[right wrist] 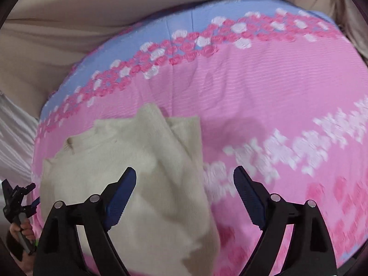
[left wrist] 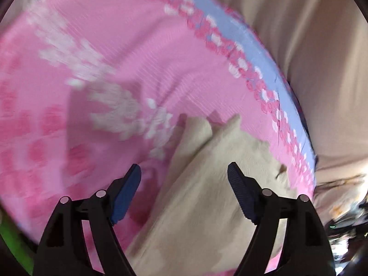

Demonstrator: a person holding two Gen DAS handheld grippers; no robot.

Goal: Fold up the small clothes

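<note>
we had the left gripper (left wrist: 184,172) spread wide with nothing between its blue pads (left wrist: 125,197), hanging over a cream garment (left wrist: 207,195) lying rumpled on the pink patterned bedspread (left wrist: 103,46), its blue border (left wrist: 230,23) curving past beige fabric (left wrist: 310,46).

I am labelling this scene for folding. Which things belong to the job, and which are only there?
For the job:
- cream fuzzy knit garment
- left gripper, open
- right gripper, open

Only there:
- pink floral bedsheet with blue border
- beige curtain fabric
</note>
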